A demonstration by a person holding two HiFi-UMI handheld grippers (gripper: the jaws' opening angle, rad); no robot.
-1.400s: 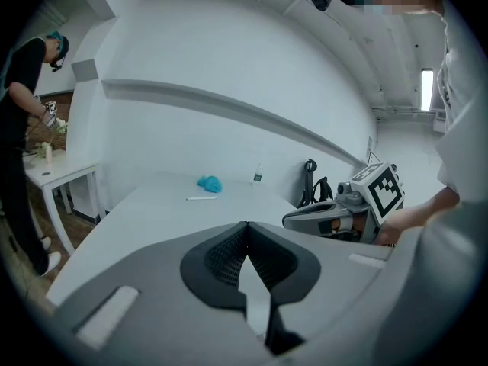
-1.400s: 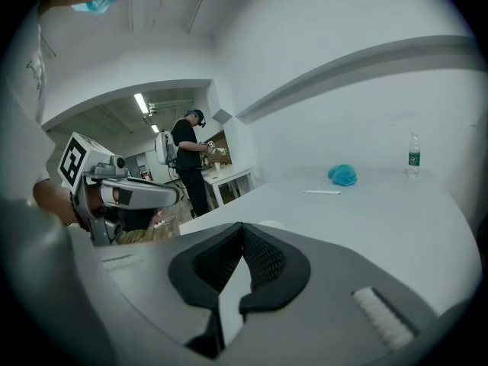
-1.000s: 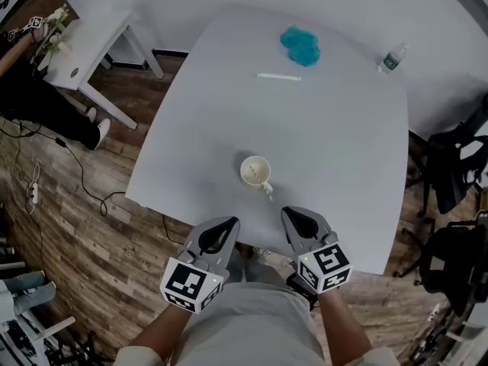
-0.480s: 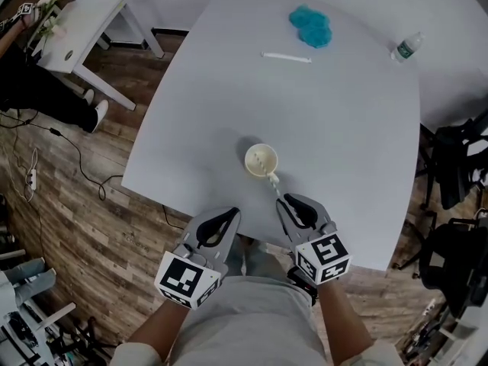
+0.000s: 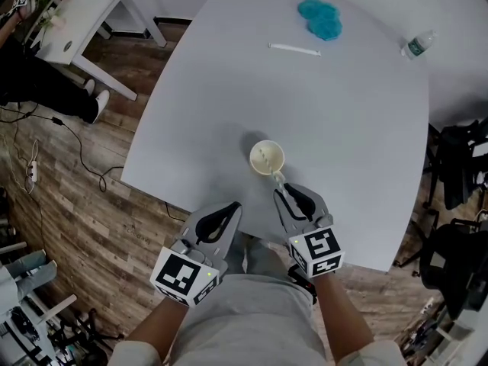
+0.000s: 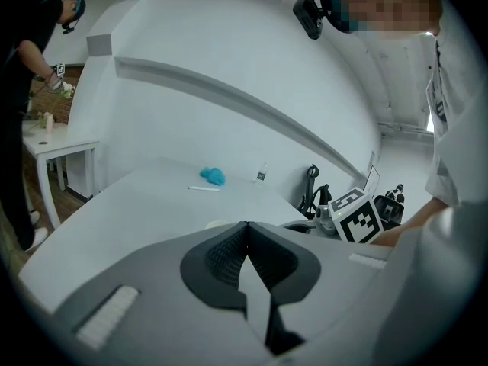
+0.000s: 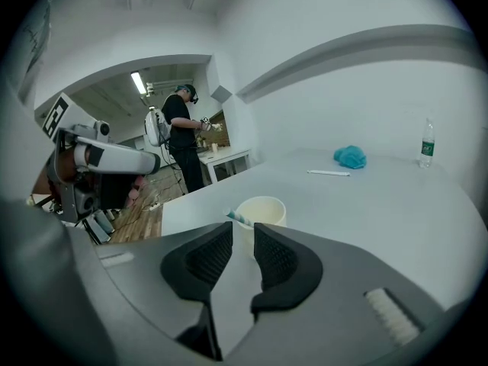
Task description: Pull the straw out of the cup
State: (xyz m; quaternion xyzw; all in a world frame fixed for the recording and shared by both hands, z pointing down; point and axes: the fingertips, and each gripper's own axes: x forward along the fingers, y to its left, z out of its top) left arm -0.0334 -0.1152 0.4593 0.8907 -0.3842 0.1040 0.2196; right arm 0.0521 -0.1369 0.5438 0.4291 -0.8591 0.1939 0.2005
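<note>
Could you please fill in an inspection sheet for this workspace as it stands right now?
Surface: white table, bare apart from the things below.
Job's things: cup upright near the front edge; straw in it, leaning toward the right gripper.
Clutter: blue cloth, white stick and water bottle at the far side.
Grippers: left gripper shut, empty, short of the table; right gripper opening, straw end just ahead of its tips, not gripped.
Cables: cable and power strip on the wooden floor, left.
Surroundings: small white table, a person beside it; black chairs right.
</note>
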